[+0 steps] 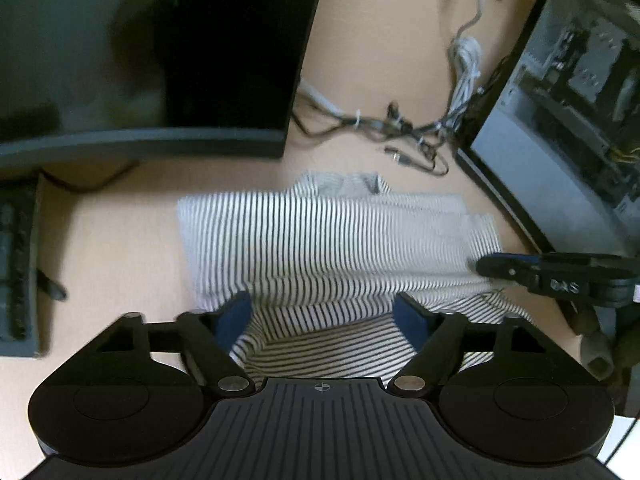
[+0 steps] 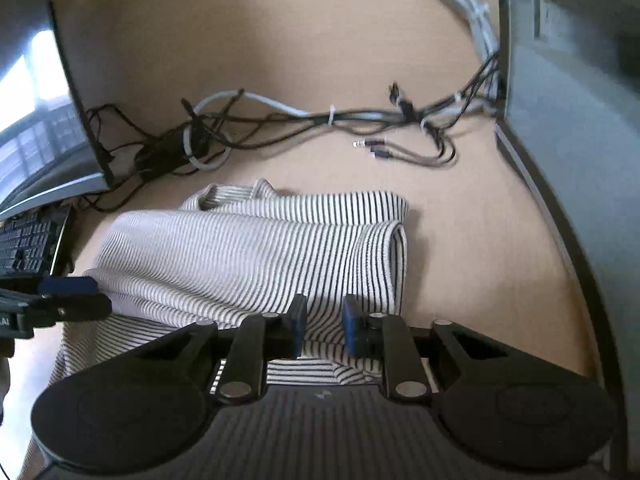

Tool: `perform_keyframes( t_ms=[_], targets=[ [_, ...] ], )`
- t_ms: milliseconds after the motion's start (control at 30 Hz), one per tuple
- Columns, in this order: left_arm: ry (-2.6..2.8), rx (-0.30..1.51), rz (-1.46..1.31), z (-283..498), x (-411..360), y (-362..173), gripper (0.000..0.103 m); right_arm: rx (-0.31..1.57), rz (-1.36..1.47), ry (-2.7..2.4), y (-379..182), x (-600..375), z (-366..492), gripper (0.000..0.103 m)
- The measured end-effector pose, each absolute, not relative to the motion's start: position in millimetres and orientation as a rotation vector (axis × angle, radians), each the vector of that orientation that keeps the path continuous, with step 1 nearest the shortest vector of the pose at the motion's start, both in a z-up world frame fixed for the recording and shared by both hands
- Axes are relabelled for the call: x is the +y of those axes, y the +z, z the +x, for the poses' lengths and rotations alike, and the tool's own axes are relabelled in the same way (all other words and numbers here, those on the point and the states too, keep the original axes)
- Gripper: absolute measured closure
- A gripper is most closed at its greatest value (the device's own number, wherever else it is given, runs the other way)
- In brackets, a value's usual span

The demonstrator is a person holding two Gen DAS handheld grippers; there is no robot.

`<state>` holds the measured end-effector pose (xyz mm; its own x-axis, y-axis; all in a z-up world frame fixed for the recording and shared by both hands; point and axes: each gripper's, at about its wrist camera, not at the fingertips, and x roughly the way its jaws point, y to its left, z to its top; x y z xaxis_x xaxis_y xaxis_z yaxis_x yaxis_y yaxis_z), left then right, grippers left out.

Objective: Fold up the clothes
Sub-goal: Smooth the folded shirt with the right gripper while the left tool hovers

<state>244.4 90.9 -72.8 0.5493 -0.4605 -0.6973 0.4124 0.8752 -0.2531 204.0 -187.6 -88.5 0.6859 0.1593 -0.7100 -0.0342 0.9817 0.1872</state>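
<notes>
The left gripper (image 1: 324, 314) is seen spread wide over the near edge of a striped shirt (image 1: 332, 240), with cloth lying between its blue pads but not pinched. The right gripper (image 2: 323, 326) is seen only narrowly parted, with a little of the shirt's edge in the gap; whether its pads press on the cloth cannot be told. The shirt is laid on the table (image 2: 280, 40), already folded over on itself into a rough rectangle, with its collar towards a tangle of cables (image 2: 280, 120) and a rolled fold along its right side. A monitor (image 1: 160, 60) and a keyboard (image 2: 28, 240) are seen at the left.

The cloth is judged to be light, thin, soft knit, which will sag and drape when lifted and may slide layer over layer. It is best taken at the near edge, at two points well apart towards the corners, with all the layers pinched together, so that the fold is carried over evenly. Nothing fragile is involved, but a pinch on the top layer alone would probably undo the earlier fold.
</notes>
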Motion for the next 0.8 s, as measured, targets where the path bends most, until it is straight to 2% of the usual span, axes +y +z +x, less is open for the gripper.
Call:
perform_keyframes(
  t_ms=[67, 100, 167, 267, 367, 467, 667, 767, 800],
  targets=[
    [-0.518, 0.828, -0.049, 241, 92, -70, 0.019, 0.779, 0.155, 0.161, -77, -185, 188, 0.067],
    [-0.515, 0.829, -0.045, 240, 93, -71, 0.023, 0.773, 0.154, 0.177, -75, -183, 180, 0.066],
    [-0.5, 0.847, -0.043, 242, 94, -80, 0.026, 0.803, 0.154, 0.177, -84, -181, 170, 0.066],
    [-0.489, 0.86, -0.033, 243, 93, -90, 0.027, 0.875, 0.146, 0.133, -106, -182, 160, 0.068],
    [-0.493, 0.853, -0.014, 242, 92, -91, 0.025, 0.858, 0.062, 0.114, -112, -181, 149, 0.069],
    [-0.451, 0.851, -0.013, 243, 98, -91, 0.027, 0.864, -0.009, 0.103, -111, -179, 145, 0.069],
    [-0.366, 0.857, -0.074, 247, 125, -83, 0.027, 0.872, 0.034, 0.09, -105, -181, 145, 0.069],
    [-0.38, 0.83, -0.11, 243, 131, -70, 0.028, 0.811, 0.073, 0.11, -84, -181, 145, 0.066],
    [-0.396, 0.82, -0.113, 241, 128, -66, 0.029, 0.781, 0.075, 0.121, -74, -180, 148, 0.062]
  ],
)
